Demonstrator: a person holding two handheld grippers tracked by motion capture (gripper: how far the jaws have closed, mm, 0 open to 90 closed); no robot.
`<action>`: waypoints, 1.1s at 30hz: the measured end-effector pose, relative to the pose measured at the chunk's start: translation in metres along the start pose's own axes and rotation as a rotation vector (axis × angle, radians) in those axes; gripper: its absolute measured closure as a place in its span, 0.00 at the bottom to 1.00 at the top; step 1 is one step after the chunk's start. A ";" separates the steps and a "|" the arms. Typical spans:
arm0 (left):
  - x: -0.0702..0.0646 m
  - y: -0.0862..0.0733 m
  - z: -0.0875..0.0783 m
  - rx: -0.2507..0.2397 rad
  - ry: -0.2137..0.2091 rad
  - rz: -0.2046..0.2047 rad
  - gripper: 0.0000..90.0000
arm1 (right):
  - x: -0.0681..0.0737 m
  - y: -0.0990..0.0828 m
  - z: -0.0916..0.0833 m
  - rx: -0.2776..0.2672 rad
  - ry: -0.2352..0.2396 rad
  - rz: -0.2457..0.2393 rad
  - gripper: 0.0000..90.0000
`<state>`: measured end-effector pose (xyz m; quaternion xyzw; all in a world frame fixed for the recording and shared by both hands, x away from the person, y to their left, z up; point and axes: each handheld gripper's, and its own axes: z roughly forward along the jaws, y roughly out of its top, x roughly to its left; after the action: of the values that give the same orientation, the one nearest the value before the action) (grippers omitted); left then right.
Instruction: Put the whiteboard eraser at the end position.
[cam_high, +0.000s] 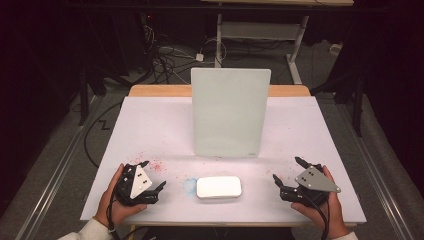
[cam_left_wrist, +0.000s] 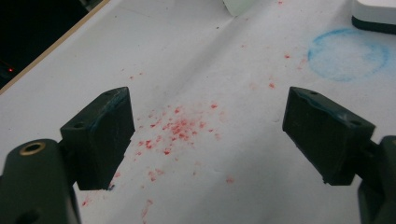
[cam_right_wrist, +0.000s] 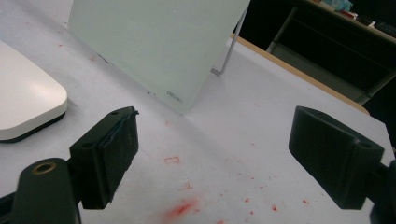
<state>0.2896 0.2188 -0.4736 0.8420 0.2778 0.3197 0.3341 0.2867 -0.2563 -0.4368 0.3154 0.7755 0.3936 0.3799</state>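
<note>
White and rounded, the eraser (cam_high: 218, 187) lies flat on the bench (cam_high: 150, 125) near its front edge, midway between the two hands and touched by neither. Just to its left a faint blue ring (cam_high: 190, 186) marks the paper cover. Behind it, well apart, the pale glass board (cam_high: 230, 112) stands upright on a wire stand, and its face looks clean as far as the high view shows.

The left gripper (cam_high: 152, 181) rests at the front left over a scatter of red specks (cam_left_wrist: 180, 128), its fingers (cam_left_wrist: 100, 135) spread wide with nothing between them. The right gripper (cam_high: 289, 176) sits at the front right, fingers (cam_right_wrist: 109, 151) likewise spread and empty, with red smears (cam_right_wrist: 182, 207) below.

As a judgement, the work has not begun: the eraser is not yet picked up, and every step of handling it is left.
</note>
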 end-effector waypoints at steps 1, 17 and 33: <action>0.000 0.000 0.000 0.002 -0.001 -0.001 0.18 | 0.001 0.001 0.000 0.000 -0.001 -0.003 0.19; 0.000 0.001 0.000 -0.004 -0.006 -0.001 0.18 | 0.005 0.001 -0.002 0.003 0.006 -0.008 0.19; 0.002 0.004 0.004 0.001 -0.009 -0.009 0.18 | 0.004 -0.002 0.000 0.013 0.010 -0.011 0.19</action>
<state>0.2945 0.2165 -0.4723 0.8423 0.2801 0.3143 0.3364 0.2843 -0.2540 -0.4393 0.3117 0.7815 0.3882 0.3760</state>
